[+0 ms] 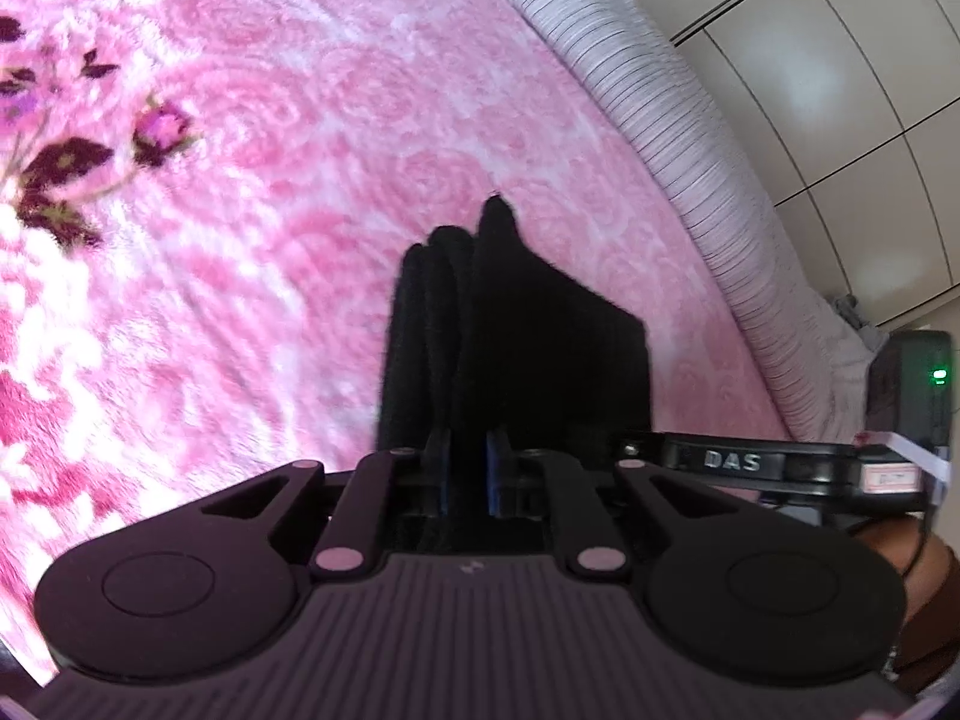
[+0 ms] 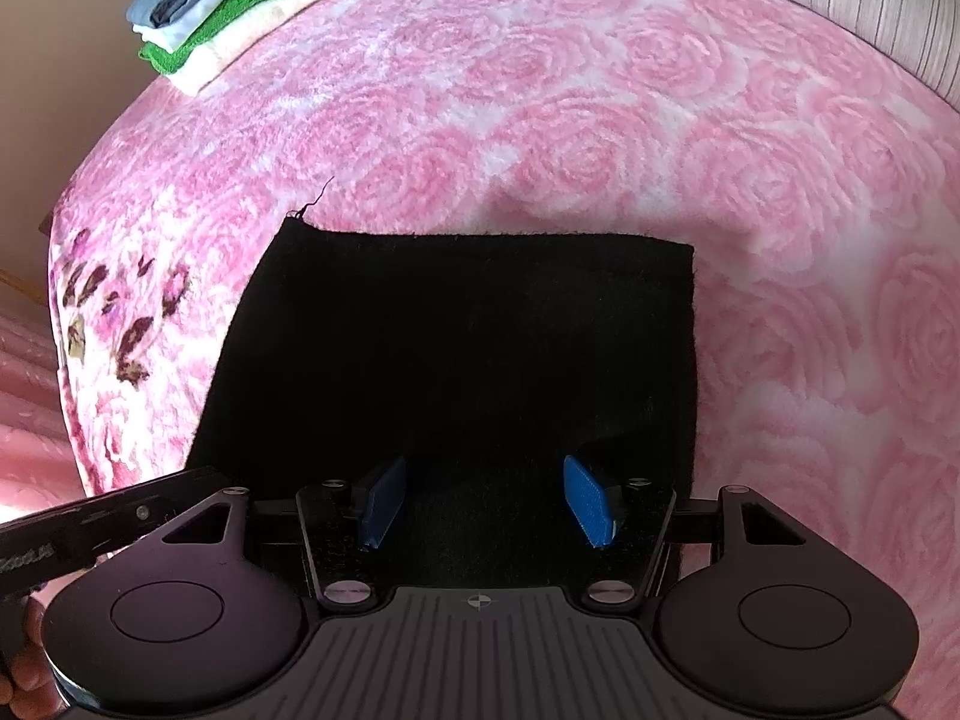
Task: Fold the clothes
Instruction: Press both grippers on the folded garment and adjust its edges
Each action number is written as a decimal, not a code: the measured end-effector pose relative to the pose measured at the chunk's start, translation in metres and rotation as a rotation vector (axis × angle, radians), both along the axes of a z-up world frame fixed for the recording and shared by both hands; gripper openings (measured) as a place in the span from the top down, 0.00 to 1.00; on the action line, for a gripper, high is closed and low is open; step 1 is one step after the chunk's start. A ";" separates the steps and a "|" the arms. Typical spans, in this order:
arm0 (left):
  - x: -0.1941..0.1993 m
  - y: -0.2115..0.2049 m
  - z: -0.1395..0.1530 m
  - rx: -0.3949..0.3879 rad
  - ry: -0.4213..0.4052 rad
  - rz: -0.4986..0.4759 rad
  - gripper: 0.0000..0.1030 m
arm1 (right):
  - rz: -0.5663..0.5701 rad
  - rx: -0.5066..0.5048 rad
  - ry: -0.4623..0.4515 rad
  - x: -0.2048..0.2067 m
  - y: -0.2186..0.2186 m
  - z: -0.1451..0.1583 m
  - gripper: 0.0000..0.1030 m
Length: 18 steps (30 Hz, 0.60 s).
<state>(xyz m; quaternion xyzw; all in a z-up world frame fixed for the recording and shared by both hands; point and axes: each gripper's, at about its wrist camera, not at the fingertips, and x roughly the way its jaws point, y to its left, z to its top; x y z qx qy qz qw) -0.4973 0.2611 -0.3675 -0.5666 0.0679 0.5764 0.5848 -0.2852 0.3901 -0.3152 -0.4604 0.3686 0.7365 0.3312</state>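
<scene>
While I held position, the left gripper (image 1: 468,462) was clamped on bunched black cloth (image 1: 516,324). My right gripper (image 2: 486,501) stood wide, pads clear of that cloth on the pink blanket (image 2: 600,120).

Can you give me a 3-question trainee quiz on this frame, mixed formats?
1. True or false: the left tongs are shut on the black cloth.
2. The right tongs are: A) shut on the black cloth, B) open over it, C) holding a green towel.
3. Fill in: the stack of folded clothes lies at the far ___ corner of the pink floral blanket in the right wrist view.

Key: 1 true; 2 B; 3 left.
</scene>
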 end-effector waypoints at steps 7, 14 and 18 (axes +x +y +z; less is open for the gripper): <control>-0.007 -0.009 -0.020 -0.049 -0.043 0.059 0.83 | 0.115 0.103 -0.081 -0.024 -0.022 -0.016 0.37; -0.012 -0.069 -0.016 -0.086 -0.198 0.181 0.68 | -0.140 0.008 0.231 0.040 -0.015 -0.001 0.37; -0.003 -0.094 -0.020 -0.124 -0.242 0.203 0.64 | -0.277 -0.014 0.279 0.099 -0.029 0.010 0.37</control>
